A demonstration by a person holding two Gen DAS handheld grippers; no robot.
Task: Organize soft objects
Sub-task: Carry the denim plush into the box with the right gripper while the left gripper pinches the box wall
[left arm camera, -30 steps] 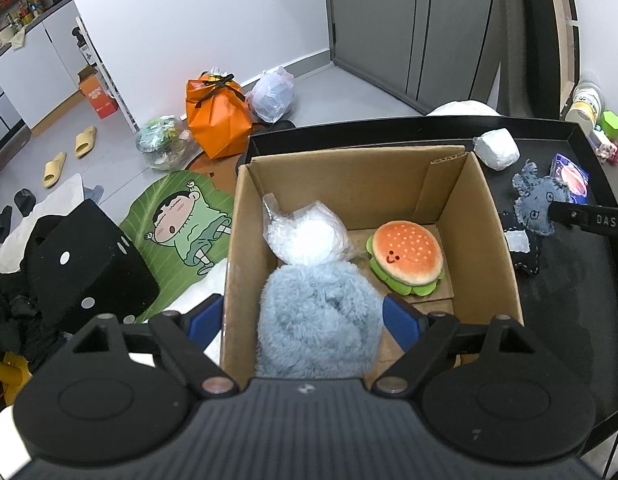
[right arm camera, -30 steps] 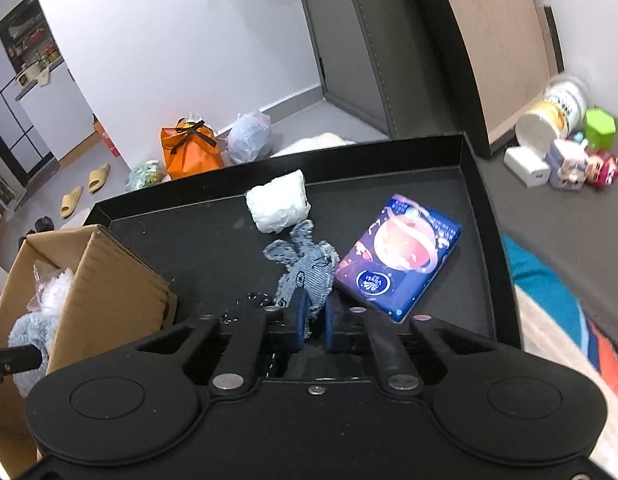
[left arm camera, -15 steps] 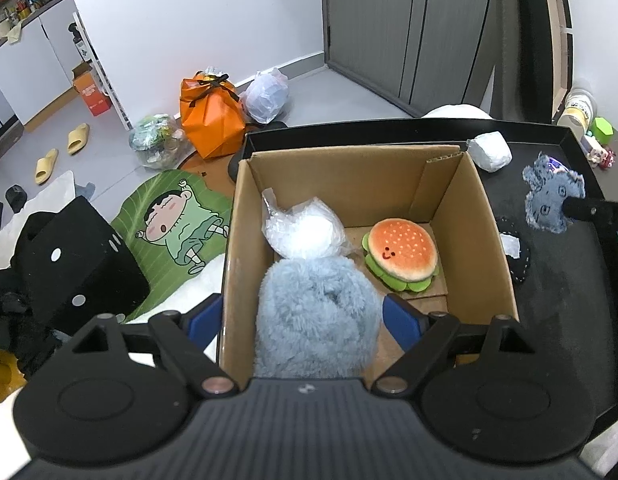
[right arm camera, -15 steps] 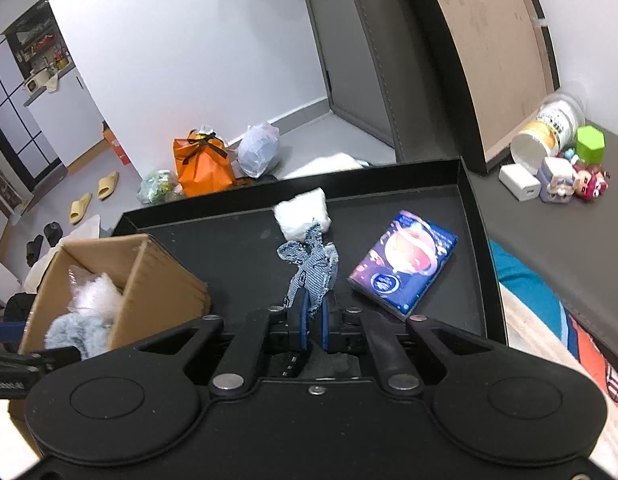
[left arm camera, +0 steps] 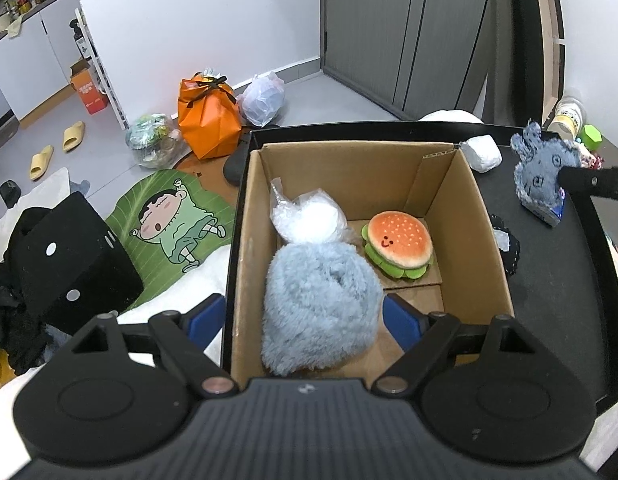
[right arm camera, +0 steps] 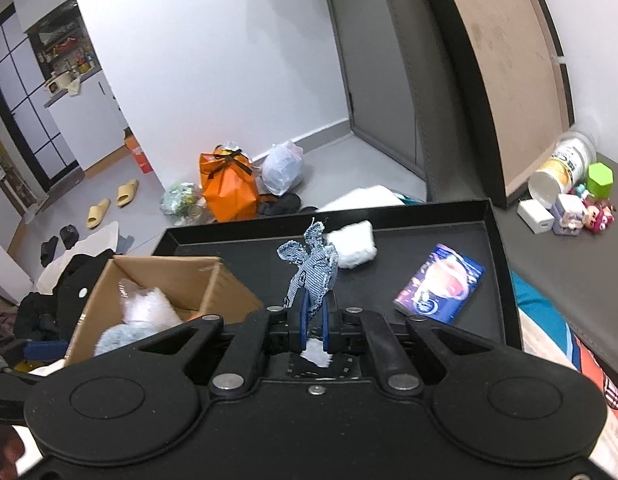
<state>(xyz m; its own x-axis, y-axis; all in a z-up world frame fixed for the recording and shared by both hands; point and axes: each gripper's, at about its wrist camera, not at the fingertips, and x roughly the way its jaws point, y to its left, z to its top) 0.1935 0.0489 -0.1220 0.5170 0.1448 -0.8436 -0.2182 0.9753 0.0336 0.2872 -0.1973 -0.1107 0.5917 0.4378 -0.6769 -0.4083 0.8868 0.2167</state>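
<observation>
My right gripper is shut on a blue denim soft toy, which hangs in the air above the black tray. In the left wrist view the same toy is at the far right, right of the box. A cardboard box on the tray holds a fluffy grey-blue plush, a burger plush and a clear bag of white stuffing. My left gripper is open over the box's near side; its pads stand either side of the fluffy plush without pressing it. A white soft bundle lies on the tray.
A blue packet and a black lacy piece lie on the tray right of the box. A can and small toys stand beyond the tray's right rim. On the floor are an orange bag and a cartoon mat.
My right gripper has risen with the denim toy, lifting it off the tray and carrying it towards the box. The left gripper and the box's contents have stayed put.
</observation>
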